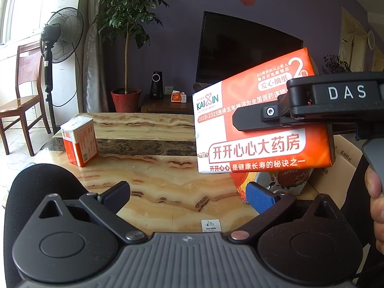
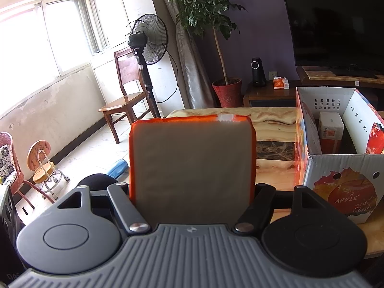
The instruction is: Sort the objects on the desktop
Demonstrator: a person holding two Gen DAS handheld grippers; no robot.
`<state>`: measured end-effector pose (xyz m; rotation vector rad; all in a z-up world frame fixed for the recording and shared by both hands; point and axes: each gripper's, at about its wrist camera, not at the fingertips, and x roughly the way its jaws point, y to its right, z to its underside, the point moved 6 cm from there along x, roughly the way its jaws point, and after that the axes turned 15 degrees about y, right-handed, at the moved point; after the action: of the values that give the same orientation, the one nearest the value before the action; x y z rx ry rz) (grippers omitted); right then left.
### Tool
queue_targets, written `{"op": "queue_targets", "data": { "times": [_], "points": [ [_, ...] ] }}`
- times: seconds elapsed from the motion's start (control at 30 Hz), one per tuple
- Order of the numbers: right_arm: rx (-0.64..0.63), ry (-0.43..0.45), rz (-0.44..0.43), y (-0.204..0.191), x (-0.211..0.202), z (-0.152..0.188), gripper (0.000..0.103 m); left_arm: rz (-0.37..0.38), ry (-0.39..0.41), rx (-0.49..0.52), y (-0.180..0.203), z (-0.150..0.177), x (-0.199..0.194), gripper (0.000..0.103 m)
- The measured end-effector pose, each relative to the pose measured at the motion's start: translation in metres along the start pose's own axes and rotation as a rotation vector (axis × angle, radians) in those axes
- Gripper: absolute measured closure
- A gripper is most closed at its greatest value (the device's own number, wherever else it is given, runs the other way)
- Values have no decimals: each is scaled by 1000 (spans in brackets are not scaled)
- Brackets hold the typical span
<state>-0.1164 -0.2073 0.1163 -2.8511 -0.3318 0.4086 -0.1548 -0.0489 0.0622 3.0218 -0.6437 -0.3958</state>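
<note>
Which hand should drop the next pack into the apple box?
Right. The right gripper already grips an orange tissue pack beside the apple box. The left gripper is open and empty; the other pack stands on the table, unheld.

Marble table (image 1: 153, 127) — tissue pack (image 1: 79, 141), apple carton (image 2: 336, 168).
</note>
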Motion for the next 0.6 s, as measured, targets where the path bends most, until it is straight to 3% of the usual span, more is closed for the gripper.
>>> {"op": "queue_targets", "data": {
  "times": [0.6],
  "points": [
    [-5,-4,-8,-3,-1,1,29,0,0,-1,1,-1,-1,1]
  ]
}}
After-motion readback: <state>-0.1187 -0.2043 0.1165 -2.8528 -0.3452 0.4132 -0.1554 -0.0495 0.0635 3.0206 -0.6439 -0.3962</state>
